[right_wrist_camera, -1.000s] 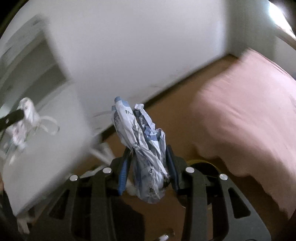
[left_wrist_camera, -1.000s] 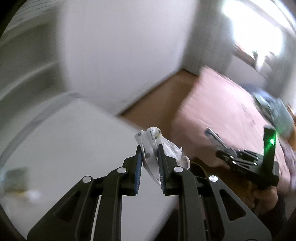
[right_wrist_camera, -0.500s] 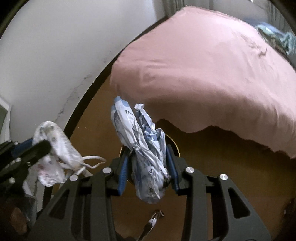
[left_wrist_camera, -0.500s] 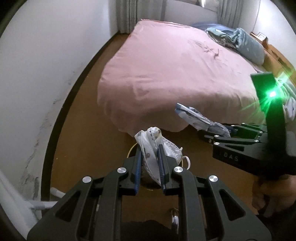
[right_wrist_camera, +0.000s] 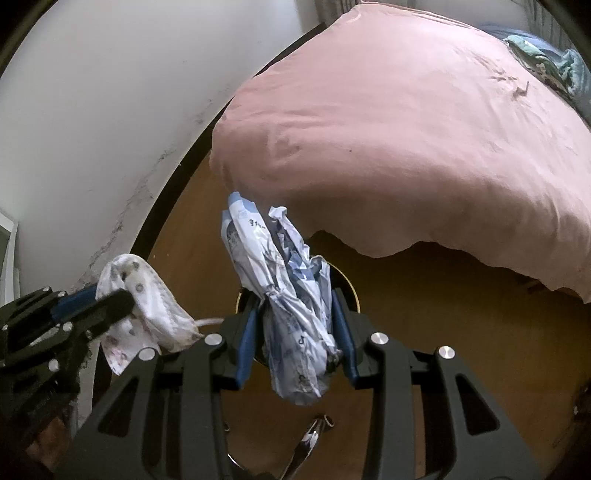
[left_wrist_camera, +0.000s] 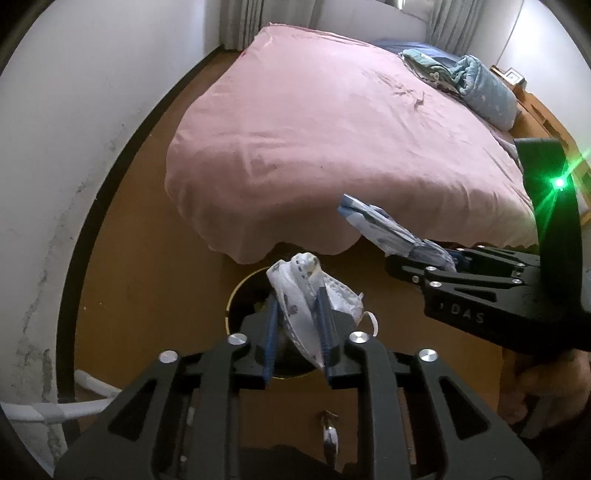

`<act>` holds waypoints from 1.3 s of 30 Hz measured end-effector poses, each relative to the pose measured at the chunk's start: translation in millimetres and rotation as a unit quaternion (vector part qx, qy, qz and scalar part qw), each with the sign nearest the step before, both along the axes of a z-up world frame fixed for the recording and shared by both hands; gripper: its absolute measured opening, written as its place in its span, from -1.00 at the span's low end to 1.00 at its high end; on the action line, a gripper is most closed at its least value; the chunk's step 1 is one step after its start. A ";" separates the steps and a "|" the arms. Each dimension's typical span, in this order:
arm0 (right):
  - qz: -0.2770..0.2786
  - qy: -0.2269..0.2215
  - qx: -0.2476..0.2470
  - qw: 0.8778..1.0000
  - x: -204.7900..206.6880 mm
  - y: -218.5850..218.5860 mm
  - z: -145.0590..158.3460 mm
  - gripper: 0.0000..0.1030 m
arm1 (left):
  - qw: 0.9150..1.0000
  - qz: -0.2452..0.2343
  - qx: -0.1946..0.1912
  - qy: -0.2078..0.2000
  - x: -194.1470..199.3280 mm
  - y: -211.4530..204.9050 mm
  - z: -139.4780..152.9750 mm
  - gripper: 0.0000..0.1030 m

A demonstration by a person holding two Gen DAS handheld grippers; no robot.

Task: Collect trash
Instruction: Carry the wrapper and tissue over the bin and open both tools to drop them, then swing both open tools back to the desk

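Nearest, the left gripper (left_wrist_camera: 297,326) pointed steeply down over a round dark bin (left_wrist_camera: 240,295) with a thin gold rim standing on the brown wooden floor (left_wrist_camera: 140,280). Its jaws had just been opening: a crumpled white face mask (left_wrist_camera: 301,291) still sat between them, lying against the right blue pad with a gap showing at the left pad, so the grip looked loosened. Just to the right, the right gripper (right_wrist_camera: 295,325) was clamped on a crushed blue and white wrapper (right_wrist_camera: 284,295), its jaws held narrow around the bundle, also above the bin's mouth. A hand (left_wrist_camera: 539,387) gripped the right tool at the near right edge, and a green light (left_wrist_camera: 559,182) glowed on its body. Small metal bits (right_wrist_camera: 314,432) lay on the floor at the near edge. At the near left a white pipe (left_wrist_camera: 59,410) ran along the foot of the scuffed white wall (left_wrist_camera: 55,147), which had a dark skirting board (left_wrist_camera: 107,199). Beyond the bin stood a bed under a pink cover (left_wrist_camera: 332,129) that hung over the near end. At the far right of the bed lay a blue bundle of bedding (left_wrist_camera: 484,88), with grey curtains (left_wrist_camera: 240,22) against the far wall
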State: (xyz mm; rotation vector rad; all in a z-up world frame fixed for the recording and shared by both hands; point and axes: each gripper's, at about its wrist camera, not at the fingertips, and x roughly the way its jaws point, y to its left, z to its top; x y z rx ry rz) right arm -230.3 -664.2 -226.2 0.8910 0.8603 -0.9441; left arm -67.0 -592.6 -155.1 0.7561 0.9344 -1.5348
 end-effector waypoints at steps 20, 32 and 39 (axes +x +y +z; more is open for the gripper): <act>0.022 0.001 0.026 0.999 18.2 -3.5 -8.2 0.13 | 0.999 0.054 0.000 0.005 20.3 2.9 9.6 0.55; -0.008 0.017 0.012 1.000 31.5 -12.0 -13.0 0.45 | 0.996 0.085 -0.015 0.030 40.7 4.0 21.1 0.67; -0.034 0.058 -0.032 0.997 25.8 -6.5 8.7 0.49 | 0.995 0.084 -0.053 0.018 43.1 28.9 69.8 0.80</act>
